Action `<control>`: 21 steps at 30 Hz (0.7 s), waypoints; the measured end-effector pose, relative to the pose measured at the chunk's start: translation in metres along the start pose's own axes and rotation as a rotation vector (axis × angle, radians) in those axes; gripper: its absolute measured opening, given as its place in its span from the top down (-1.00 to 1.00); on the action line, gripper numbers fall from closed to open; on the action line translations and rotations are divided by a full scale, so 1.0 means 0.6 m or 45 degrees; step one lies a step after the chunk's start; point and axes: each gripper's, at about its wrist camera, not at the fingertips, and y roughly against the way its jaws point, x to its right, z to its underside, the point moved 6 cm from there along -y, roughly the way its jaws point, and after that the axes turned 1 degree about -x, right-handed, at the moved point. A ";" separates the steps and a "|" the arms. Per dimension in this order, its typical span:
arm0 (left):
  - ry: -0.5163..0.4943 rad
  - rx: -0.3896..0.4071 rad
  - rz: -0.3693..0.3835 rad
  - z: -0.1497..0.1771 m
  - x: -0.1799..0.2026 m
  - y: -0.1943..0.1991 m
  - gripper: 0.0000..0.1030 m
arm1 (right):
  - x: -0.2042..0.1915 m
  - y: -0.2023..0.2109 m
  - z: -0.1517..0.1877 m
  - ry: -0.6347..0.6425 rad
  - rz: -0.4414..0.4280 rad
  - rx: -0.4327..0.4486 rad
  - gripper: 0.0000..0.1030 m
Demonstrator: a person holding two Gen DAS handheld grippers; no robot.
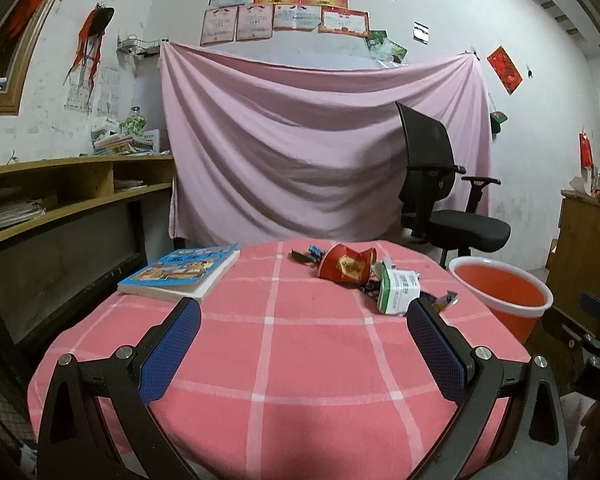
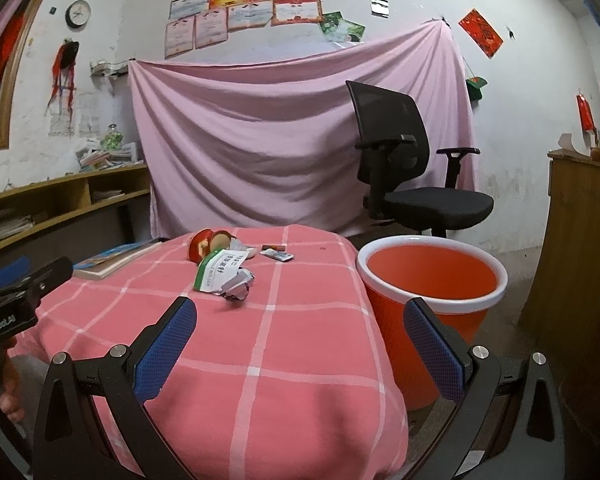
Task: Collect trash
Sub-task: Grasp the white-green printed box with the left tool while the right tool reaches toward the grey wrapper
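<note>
left gripper (image 1: pixel 304 316): fingers spread wide, grasping nothing, above the pink checked tablecloth (image 1: pixel 292 360). right gripper (image 2: pixel 300 316): fingers likewise spread, empty. trash sits at the far side of the tablecloth: crushed red paper cup (image 1: pixel 346 267), green-white carton (image 1: pixel 398 292) touching it, wrappers (image 2: pixel 277 254) near it. orange bin (image 2: pixel 430 280) stands just beside the tablecloth's right edge. book (image 1: pixel 182 272) lies at its far left.

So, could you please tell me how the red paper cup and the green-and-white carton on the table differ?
The cup is red with a gold label; the carton is white with green edges and printed text. The cup lies on its side, rounder and only dented, while the carton is crushed flatter and torn open. The cup sits farther from both grippers; the carton is nearer. Both are crumpled trash on the pink checked cloth, touching.
</note>
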 end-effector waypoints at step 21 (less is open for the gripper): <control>0.008 -0.173 0.189 -0.069 0.062 -0.138 -0.95 | 0.071 -0.124 -0.113 -0.032 0.043 0.112 -1.00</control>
